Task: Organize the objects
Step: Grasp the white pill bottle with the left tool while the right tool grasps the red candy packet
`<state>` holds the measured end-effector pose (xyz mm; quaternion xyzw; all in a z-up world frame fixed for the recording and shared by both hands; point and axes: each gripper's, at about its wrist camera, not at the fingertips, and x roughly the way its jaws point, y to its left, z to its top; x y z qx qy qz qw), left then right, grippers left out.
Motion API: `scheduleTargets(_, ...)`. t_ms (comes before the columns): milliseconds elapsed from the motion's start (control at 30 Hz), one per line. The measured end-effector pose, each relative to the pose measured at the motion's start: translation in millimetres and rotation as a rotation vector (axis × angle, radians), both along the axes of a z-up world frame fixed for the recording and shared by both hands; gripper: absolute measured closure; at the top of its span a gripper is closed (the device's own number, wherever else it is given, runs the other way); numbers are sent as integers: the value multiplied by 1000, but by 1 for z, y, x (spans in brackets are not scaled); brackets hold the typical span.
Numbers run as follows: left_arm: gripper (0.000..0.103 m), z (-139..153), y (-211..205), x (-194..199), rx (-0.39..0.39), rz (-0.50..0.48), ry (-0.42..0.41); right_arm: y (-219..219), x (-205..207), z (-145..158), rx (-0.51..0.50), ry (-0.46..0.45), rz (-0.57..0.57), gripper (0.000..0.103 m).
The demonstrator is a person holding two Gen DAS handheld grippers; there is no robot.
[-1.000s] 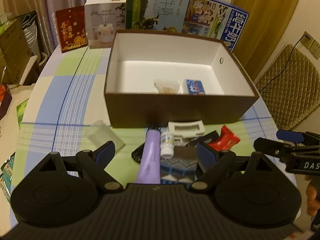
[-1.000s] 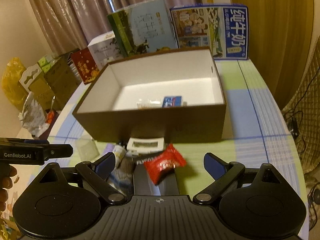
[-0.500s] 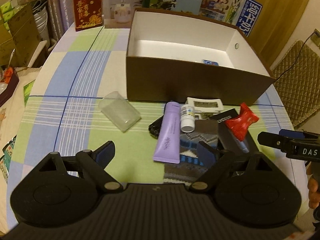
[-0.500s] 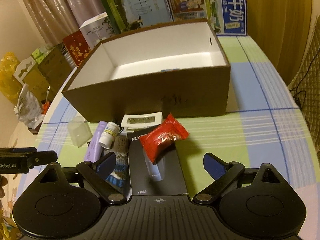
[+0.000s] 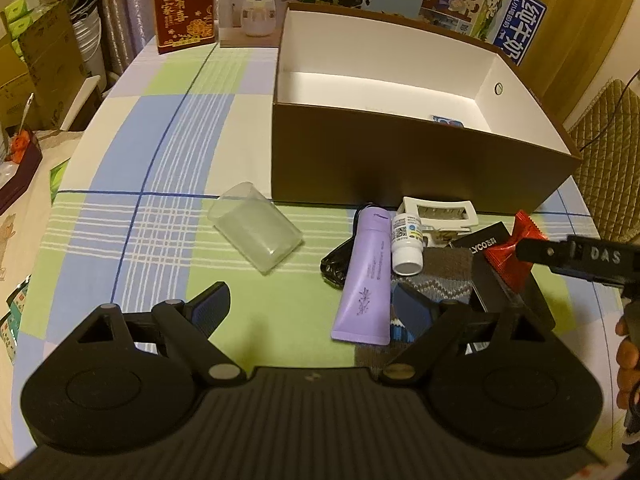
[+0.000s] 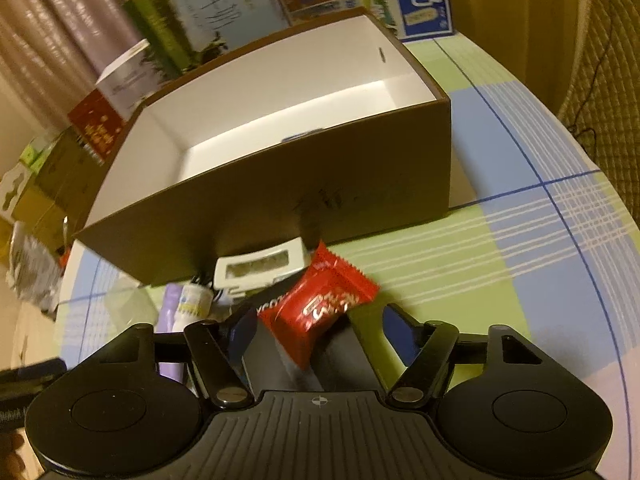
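Nearest to me, my left tool (image 5: 308,306) hangs spread wide with nothing between its ribbed blue pads, just above the near edge of the checked cloth that covers the surface (image 5: 168,168). Its right pad (image 5: 412,310) overlaps a grey knitted sock (image 5: 448,276) and sits just beside the foot of a smooth lilac tube (image 5: 370,276). My right tool (image 6: 320,330) is also released, its pads standing either side of a crinkly red candy wrapper (image 6: 324,304) that lies on a flat black box (image 6: 280,360); I cannot tell whether either pad touches it.

A little further in, a small white bottle (image 5: 407,240) lies against the tube, with a tangle of black cord (image 5: 336,260) beneath. To the left, apart from the heap, a frosted, rounded plastic case (image 5: 256,232) lies on its side. A white rectangular frame (image 5: 440,212) rests against the near wall of the big cardboard box (image 5: 400,168), brown outside and white inside, which stands toward the far right corner of the surface. A blue packet (image 5: 448,122) shows just over its rim.

Behind it, printed cartons lean at the far edge.

Compared with a second ago, both tools have drawn back and dropped: the box interior is now mostly hidden behind its wall, and the right tool has closed in around the candy.
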<state>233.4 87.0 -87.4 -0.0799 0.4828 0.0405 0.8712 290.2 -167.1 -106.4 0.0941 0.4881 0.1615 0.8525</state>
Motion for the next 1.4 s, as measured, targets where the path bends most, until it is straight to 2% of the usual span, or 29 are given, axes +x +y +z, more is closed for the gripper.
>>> scheduleTargets(133,17,-6,-5,8,6,-31,4,6,6,-5,-11,0,-8,44)
scheduleTargets(233,18,-11,-9,13,3,-61,8,8,8,-7,-9,-2,-2,53)
scheduleTargets(300,18,-14,-12,17,3,-78,10,10,8,-6,-4,-10,22,71)
scheduleTargets(400,20,-19,-15,23,3,-108,10,11,8,-5,-23,-24,56,76)
scheduleTargets(667,36,-29,-28,42,-7,-193,11,-8,5,-2,-12,-16,41,79)
scheduleTargets(733,45,-30,-34,46,-6,-216,1,-14,4,0,-8,-13,28,79)
scheduleTargets(867,52,-31,-43,55,-18,-239,-24,-25,2,3,-3,-16,6,78)
scheduleTargets(933,60,-32,-47,59,-23,-245,-32,-29,2,4,-2,-21,-4,78)
scheduleTargets(1167,68,-39,-60,69,21,-273,-70,-40,3,5,3,-20,-27,78)
scheduleTargets(1233,86,-40,-65,70,18,-301,-64,-41,3,4,3,-17,-30,79)
scheduleTargets(1400,86,-49,-76,62,61,-335,-44,-45,4,3,8,-11,-35,78)
